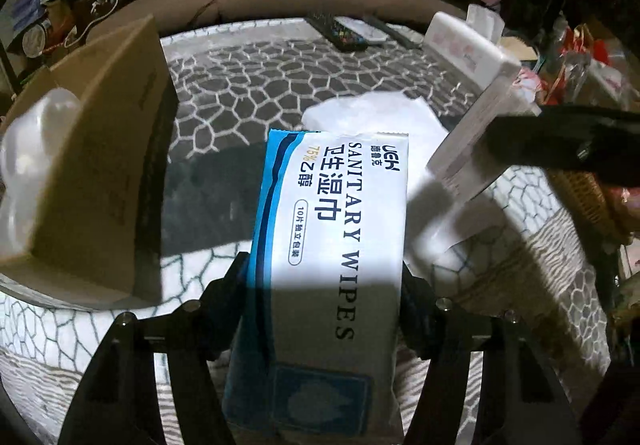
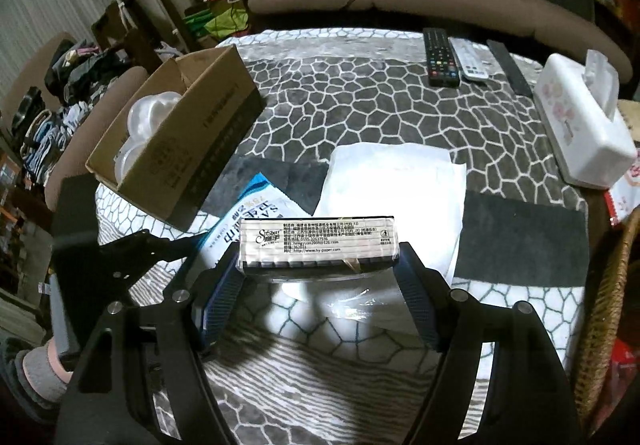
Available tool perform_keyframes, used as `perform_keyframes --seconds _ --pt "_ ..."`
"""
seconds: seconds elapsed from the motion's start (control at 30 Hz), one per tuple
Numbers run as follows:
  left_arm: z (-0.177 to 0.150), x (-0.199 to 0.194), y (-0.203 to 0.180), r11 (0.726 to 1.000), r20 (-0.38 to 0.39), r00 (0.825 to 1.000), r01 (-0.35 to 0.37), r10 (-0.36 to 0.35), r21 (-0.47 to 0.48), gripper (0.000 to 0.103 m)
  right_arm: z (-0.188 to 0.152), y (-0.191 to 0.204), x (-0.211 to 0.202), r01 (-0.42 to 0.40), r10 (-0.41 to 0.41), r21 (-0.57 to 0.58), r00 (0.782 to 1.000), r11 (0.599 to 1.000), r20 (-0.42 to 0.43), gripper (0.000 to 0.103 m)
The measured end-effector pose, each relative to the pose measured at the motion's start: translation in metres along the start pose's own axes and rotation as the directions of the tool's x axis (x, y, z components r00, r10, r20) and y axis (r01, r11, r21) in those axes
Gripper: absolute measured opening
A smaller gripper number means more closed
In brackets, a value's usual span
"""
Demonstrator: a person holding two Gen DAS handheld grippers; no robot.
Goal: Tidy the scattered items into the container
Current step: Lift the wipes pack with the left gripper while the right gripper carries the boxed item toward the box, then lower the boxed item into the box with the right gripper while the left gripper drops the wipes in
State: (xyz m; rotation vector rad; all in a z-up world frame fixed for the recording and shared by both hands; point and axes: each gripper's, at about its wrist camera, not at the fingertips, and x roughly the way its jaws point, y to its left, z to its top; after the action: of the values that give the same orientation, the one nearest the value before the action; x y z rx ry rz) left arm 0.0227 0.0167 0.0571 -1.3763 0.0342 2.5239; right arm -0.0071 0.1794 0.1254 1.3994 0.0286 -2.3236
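Observation:
My left gripper (image 1: 324, 277) is shut on a blue and white sanitary wipes pack (image 1: 332, 229), held above the table to the right of the cardboard box (image 1: 104, 173); the pack also shows in the right wrist view (image 2: 256, 213). The box (image 2: 180, 149) holds clear plastic lids (image 2: 148, 117). My right gripper (image 2: 320, 273) is shut on a wrapped tissue pack (image 2: 318, 241), which appears in the left wrist view (image 1: 476, 141) at the right, held by the dark right gripper (image 1: 560, 145). A white sheet (image 2: 396, 181) lies flat on the table under both packs.
The table wears a grey pebble-pattern cloth (image 2: 360, 97). At the far edge lie two remotes (image 2: 440, 57) and a dark strip. A white tissue box (image 2: 576, 129) stands at the right. A wicker basket (image 2: 608, 309) sits at the right edge. A sofa is behind.

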Motion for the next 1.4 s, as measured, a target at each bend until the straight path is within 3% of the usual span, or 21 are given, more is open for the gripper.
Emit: perform_keyframes --seconds 0.43,0.73,1.1,1.4 --pt "0.007 -0.039 0.004 1.000 0.060 0.998 -0.003 0.003 0.002 0.065 0.002 0.015 -0.011 0.018 -0.018 -0.023 1.000 1.000 0.002 0.073" --pt "0.022 -0.077 0.022 1.000 0.121 0.992 -0.021 0.022 -0.011 0.065 0.024 0.035 -0.036 0.022 -0.019 -0.046 0.998 0.999 0.056 0.073" --pt "0.039 -0.118 0.077 0.995 0.186 0.980 -0.058 0.071 -0.077 0.065 0.068 0.085 -0.047 0.009 0.003 -0.117 0.995 0.993 0.101 0.073" --pt "0.043 -0.145 0.142 0.980 0.213 0.967 -0.102 0.138 -0.171 0.065 0.105 0.144 -0.013 -0.006 0.022 -0.206 0.997 0.979 0.077 0.073"
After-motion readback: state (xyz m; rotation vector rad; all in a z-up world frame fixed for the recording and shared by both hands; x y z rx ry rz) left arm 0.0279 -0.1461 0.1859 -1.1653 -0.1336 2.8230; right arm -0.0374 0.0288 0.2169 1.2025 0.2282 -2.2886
